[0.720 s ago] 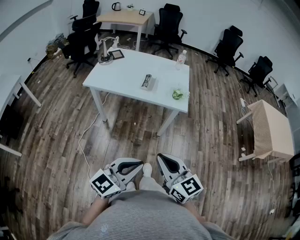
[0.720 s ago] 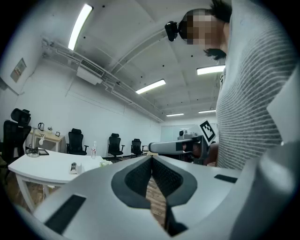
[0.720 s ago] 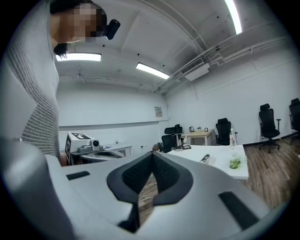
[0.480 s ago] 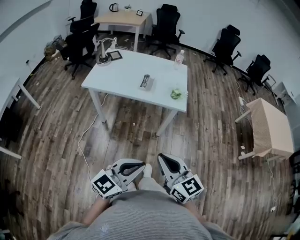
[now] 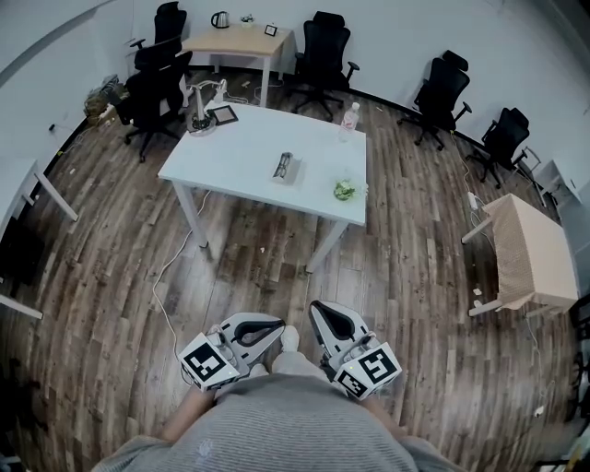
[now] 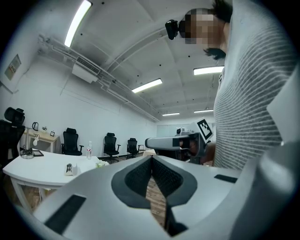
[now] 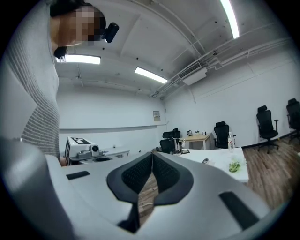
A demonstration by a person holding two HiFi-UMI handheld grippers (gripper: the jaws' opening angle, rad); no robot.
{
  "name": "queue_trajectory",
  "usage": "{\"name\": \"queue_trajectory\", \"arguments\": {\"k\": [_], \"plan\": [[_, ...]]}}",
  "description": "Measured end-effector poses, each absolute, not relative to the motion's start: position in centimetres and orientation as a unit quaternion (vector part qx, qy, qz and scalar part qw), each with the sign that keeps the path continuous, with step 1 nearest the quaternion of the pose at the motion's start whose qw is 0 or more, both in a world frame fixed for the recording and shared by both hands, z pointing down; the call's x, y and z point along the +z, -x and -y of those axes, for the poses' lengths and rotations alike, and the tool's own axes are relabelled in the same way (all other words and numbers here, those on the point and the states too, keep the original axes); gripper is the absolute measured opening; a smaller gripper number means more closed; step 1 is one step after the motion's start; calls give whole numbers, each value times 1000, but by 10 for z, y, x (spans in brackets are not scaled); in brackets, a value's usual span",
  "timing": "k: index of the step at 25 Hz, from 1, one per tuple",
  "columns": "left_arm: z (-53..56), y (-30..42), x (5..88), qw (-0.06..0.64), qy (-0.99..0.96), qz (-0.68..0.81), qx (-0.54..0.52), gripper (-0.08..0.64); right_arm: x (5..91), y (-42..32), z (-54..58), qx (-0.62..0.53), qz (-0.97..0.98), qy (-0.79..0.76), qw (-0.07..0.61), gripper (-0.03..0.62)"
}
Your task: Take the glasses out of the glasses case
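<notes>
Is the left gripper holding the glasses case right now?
No, the left gripper is shut and empty; the case lies on the far table.

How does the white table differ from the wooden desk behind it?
The white table is white, looks larger and stands mid-room; the wooden desk is tan and stands farther back. The white table holds the glasses case and a bottle; the wooden desk holds a kettle. Both have black chairs beside them.

Wood floor [image 5: 267, 277]: open up to the white table [image 5: 230, 147]. Glasses case [image 5: 283, 166]: mid-table, free all round; bottle [image 5: 348, 117] and green clump [image 5: 344, 191] well to its right. Office chairs [image 5: 318, 46]: along the far side.
</notes>
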State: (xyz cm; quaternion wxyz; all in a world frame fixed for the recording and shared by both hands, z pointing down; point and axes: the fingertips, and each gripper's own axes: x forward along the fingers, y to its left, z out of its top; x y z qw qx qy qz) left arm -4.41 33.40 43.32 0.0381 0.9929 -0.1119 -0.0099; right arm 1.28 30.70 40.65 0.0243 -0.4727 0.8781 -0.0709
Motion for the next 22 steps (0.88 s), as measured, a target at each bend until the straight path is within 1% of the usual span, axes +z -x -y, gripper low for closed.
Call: {"name": "queue_trajectory", "arguments": {"k": [3,6,15,22], "plan": [[-324,42,428,31,-993,112,-11,12,404,-15,-294,-94,-877,468,51,15],[-312,36,428,39,-993,114,-9,12,407,-19,-280,-94,-879,465,45,16],[-263,4,422,26,-994,103,-3,12,404,-45,-224,-99,-883,456,46,17],[-226,-24,422,34,-995,97,6,12,403,-72,-181,-99,-883,456,42,17]]}}
